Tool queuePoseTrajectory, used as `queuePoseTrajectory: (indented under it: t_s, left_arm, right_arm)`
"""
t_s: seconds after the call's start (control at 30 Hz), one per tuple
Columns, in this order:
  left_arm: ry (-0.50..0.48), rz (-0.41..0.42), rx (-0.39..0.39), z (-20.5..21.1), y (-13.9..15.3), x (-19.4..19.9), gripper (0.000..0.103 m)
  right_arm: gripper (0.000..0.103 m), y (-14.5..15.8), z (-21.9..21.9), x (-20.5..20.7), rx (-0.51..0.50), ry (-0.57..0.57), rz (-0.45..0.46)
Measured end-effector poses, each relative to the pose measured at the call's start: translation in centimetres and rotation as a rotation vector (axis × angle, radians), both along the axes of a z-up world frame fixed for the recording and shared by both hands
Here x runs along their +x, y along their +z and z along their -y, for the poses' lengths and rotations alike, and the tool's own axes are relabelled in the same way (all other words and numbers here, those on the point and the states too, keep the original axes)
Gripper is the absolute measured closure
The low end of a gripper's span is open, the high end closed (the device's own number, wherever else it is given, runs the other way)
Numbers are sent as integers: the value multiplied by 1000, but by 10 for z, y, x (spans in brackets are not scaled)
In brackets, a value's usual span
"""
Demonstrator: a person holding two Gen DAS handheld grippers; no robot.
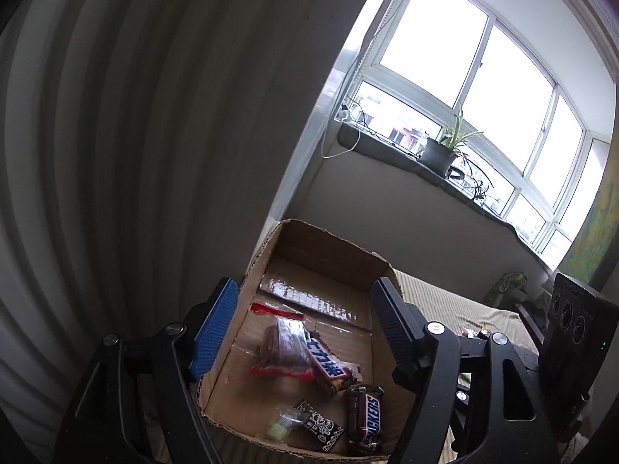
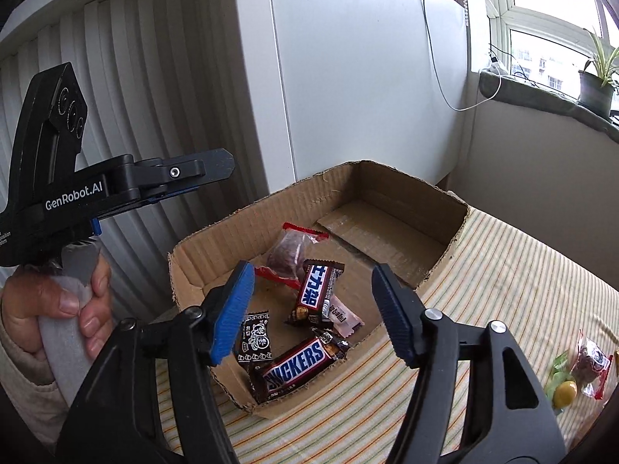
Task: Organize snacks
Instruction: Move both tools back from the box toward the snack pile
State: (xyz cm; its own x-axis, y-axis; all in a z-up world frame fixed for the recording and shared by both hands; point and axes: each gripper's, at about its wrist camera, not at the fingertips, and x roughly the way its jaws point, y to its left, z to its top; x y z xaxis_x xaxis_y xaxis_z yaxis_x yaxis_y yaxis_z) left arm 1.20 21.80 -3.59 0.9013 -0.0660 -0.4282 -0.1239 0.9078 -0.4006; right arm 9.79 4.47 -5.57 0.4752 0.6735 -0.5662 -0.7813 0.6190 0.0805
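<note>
A corrugated cardboard box with ragged torn edges is sitting on a striped cloth, and glossy crinkled wrappers are lying inside it: two Snickers bars, a small black sachet and a clear red-edged packet. The right tool is hovering over the box's near corner, its ribbed blue pads spread apart with nothing between them, while the left tool is gaping likewise above the box, empty. Beyond the box's right side, more clear-wrapped sweets are lying on the cloth.
</note>
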Motion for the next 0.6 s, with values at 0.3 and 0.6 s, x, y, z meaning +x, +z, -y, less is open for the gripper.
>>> queuePoseTrajectory:
  t_s: [0.3,0.6]
  left_arm:
    - [23,27,7,1,14,-15,30]
    - [24,26,23,7,20,-18,30]
  right_arm:
    - [18,14,0,-26,17,-12,59]
    - [18,14,4,-35,17,-16,55]
